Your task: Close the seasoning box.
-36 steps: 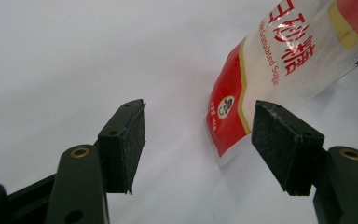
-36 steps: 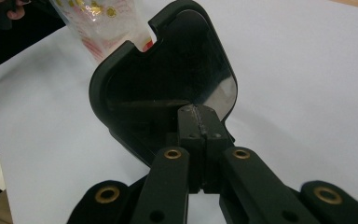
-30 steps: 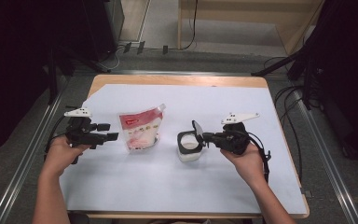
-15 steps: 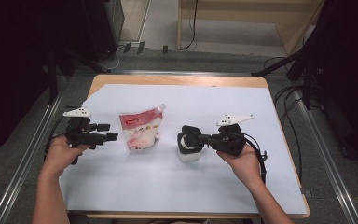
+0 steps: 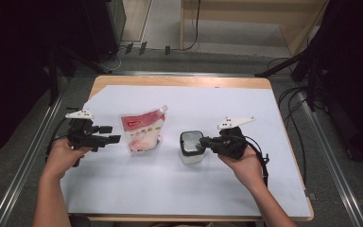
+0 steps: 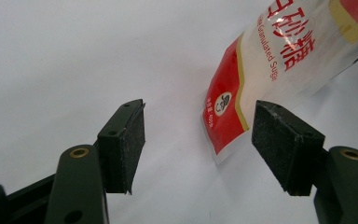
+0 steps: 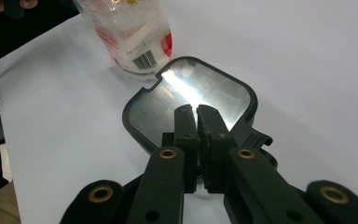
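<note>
A red and white sugar pouch (image 5: 142, 130) lies on the white table sheet (image 5: 194, 99), left of centre. To its right stands a small white container (image 5: 192, 156) with a black-rimmed, shiny grey lid (image 7: 186, 93) lying flat on it. My right gripper (image 5: 203, 142) reaches in from the right, tips over the lid. Its jaws (image 7: 196, 114) have just been opening slightly; only a slit shows, with nothing visible in it. My left gripper (image 5: 109, 134) is open just left of the pouch. The pouch's corner (image 6: 223, 121) lies ahead of the pads, untouched.
The pouch (image 7: 130, 32) lies just beyond the container in the right gripper view. The table's wooden edge (image 5: 179, 80) runs along the back. Metal rails (image 5: 331, 156) and cables (image 5: 288, 94) flank the table on the floor.
A second ago the lid stood tilted up at my right gripper's tips; now it lies flat on the container. The right gripper shifted slightly left. The left gripper and pouch stayed put.
</note>
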A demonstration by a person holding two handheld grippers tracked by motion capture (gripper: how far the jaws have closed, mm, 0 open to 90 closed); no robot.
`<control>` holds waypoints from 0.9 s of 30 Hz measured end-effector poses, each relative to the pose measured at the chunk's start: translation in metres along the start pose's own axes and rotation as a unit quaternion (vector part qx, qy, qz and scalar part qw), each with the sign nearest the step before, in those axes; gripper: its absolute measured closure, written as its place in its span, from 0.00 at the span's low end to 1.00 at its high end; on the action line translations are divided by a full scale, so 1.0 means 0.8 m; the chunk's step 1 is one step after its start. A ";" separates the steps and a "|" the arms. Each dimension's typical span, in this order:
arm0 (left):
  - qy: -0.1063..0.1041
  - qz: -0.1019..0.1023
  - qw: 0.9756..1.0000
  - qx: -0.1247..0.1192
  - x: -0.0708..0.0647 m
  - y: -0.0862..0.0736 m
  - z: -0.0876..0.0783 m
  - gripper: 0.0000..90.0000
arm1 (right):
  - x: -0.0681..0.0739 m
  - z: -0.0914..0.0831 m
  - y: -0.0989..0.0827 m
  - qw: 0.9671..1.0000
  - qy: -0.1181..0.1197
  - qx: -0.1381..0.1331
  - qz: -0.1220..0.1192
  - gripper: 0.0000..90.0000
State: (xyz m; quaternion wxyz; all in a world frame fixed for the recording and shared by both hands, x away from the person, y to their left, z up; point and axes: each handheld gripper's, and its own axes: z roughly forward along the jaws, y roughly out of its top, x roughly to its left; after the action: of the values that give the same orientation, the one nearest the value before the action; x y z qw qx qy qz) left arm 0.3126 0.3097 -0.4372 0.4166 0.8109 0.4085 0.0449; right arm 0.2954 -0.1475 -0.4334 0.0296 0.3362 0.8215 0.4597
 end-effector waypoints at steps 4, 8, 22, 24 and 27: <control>0.001 -0.002 1.000 0.002 0.000 0.000 0.000 0.40 | -0.004 -0.006 0.001 1.000 -0.005 -0.007 -0.006 0.93; 0.003 -0.002 1.000 0.002 0.000 0.000 0.001 0.40 | -0.010 -0.013 0.001 1.000 -0.011 -0.012 -0.006 0.89; 0.005 -0.005 1.000 0.009 0.001 0.000 0.005 0.39 | -0.049 -0.038 -0.012 0.998 -0.052 -0.045 0.012 0.67; 0.008 -0.004 1.000 0.009 0.001 0.000 0.006 0.39 | -0.053 -0.040 -0.015 0.997 -0.057 -0.046 0.011 0.65; 0.011 -0.002 1.000 0.014 0.002 0.000 0.008 0.39 | -0.060 -0.041 -0.020 0.996 -0.069 -0.047 0.006 0.60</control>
State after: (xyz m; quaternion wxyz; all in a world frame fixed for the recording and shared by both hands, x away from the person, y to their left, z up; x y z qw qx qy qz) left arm 0.3163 0.3065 -0.4413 0.4008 0.8153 0.4152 0.0469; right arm 0.3123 -0.2053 -0.4397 0.0997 0.3701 0.7927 0.4740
